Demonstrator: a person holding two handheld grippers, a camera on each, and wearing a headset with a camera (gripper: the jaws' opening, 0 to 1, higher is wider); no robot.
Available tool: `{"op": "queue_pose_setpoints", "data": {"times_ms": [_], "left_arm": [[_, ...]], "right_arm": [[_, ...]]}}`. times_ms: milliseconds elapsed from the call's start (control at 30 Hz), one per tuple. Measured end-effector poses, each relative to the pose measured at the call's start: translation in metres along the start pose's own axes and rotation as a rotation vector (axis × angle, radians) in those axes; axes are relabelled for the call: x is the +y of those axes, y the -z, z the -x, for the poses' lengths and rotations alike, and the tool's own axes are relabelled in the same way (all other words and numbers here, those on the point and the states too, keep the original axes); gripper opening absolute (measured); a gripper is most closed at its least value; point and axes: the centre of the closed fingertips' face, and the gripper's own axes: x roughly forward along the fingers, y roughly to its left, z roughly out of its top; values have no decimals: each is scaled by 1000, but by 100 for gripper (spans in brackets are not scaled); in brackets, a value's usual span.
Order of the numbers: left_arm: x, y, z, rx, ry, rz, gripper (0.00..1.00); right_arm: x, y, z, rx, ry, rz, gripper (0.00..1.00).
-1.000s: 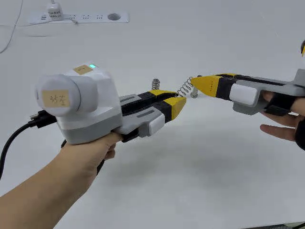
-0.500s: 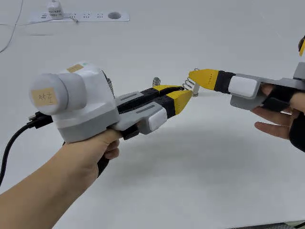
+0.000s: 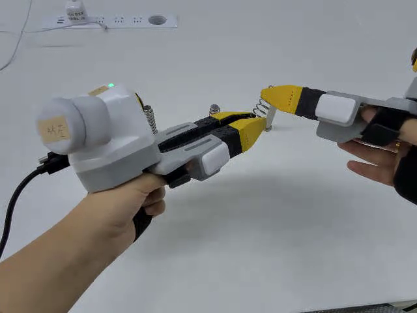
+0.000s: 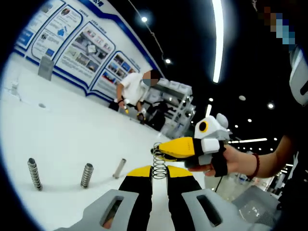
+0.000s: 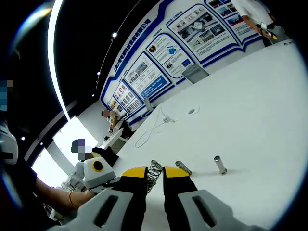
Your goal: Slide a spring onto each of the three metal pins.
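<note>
A loose spring [image 3: 262, 107] hangs between the two yellow tips, just above the bare metal pin [image 3: 270, 119]. My left gripper [image 3: 259, 124] is shut on its lower end. From the right, my right gripper [image 3: 266, 93] is shut on its upper end. Two other pins [image 3: 214, 109] [image 3: 150, 119] carry springs. In the left gripper view the spring [image 4: 159, 164] stands upright between the left gripper's [image 4: 159, 171] jaws, with the right gripper's tip [image 4: 163, 149] on top and the bare pin [image 4: 119, 168] to the left. In the right gripper view the spring [image 5: 153, 172] sits between the right gripper's [image 5: 155, 169] jaws, left of the bare pin [image 5: 220, 165].
The white table [image 3: 273, 222] stretches wide around the pins. A power strip [image 3: 107, 23] lies at the far edge with a plug in it. A black cable [image 3: 16, 192] trails from the left gripper. People stand far off in the hall [image 4: 132, 91].
The left gripper has risen and pushed forward until its tips met the spring's lower end. The right gripper lifted slightly, turning the spring more upright over the bare pin.
</note>
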Motion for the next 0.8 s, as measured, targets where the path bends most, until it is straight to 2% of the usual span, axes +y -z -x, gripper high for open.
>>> {"op": "queue_pose_setpoints", "data": {"times_ms": [167, 367, 433, 467, 567, 800], "left_arm": [[1, 3, 0, 17, -11, -13, 11], [7, 4, 2, 33, -48, -44, 12], [9, 3, 4, 39, -58, -58, 12], [10, 3, 5, 41, -62, -64, 12], [12, -1, 8, 35, -73, -76, 13], [19, -7, 16, 49, -114, -121, 20]], "right_arm": [[2, 2, -1, 13, 5, 73, 13], [10, 3, -5, 25, 13, 156, 12], [8, 2, -4, 19, 18, 177, 11], [6, -1, -5, 10, 24, 213, 11], [9, -2, -4, 2, 17, 193, 11], [8, -11, -1, -25, 50, 234, 11]]}}
